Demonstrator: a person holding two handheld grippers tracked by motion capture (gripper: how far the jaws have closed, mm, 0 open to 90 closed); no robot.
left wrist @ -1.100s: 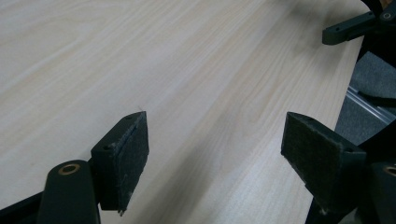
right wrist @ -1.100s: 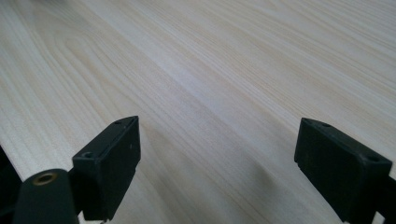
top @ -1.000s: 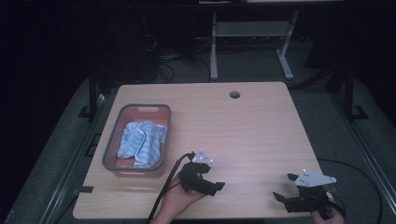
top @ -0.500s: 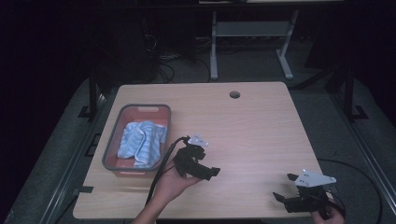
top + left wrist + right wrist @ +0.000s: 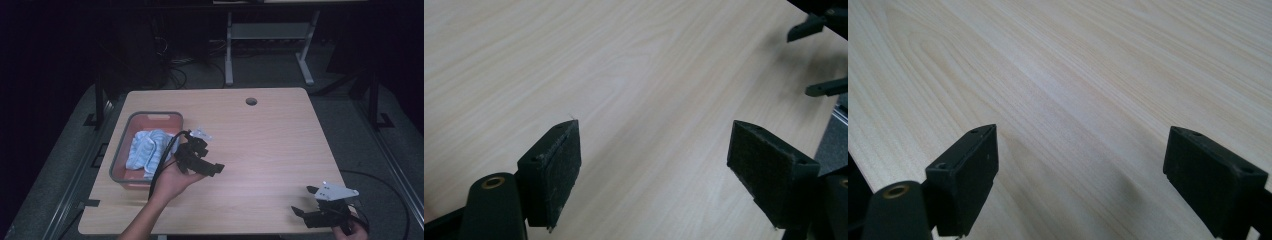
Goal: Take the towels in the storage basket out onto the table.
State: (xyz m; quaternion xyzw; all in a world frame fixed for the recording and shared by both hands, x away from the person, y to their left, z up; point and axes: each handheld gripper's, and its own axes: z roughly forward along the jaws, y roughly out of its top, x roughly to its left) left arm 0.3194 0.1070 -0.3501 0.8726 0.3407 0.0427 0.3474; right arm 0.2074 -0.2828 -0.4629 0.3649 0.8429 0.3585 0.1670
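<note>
The left gripper (image 5: 212, 167) hangs above the pale wooden surface (image 5: 270, 135) just right of the tray (image 5: 150, 117), its jaws spread wide with nothing between them; in the left gripper view only bare wood grain lies between the two black pads (image 5: 556, 172). The right gripper (image 5: 305, 200) sits low at the near right corner of the surface, well apart from the left one, jaws likewise gaping and empty over plain wood. Nothing stands between the left gripper and the tray except its own dark cable (image 5: 162, 160), which trails across the tray's right wall. The tray is grey-rimmed with a reddish inside, and in it lies a crumpled cloth (image 5: 145, 150), light blue with white stripes, bunched toward the near half. A round hole (image 5: 251, 101) marks the far part of the surface. Since a second ago the left gripper has moved up and toward the tray, while the right has stayed put.
</note>
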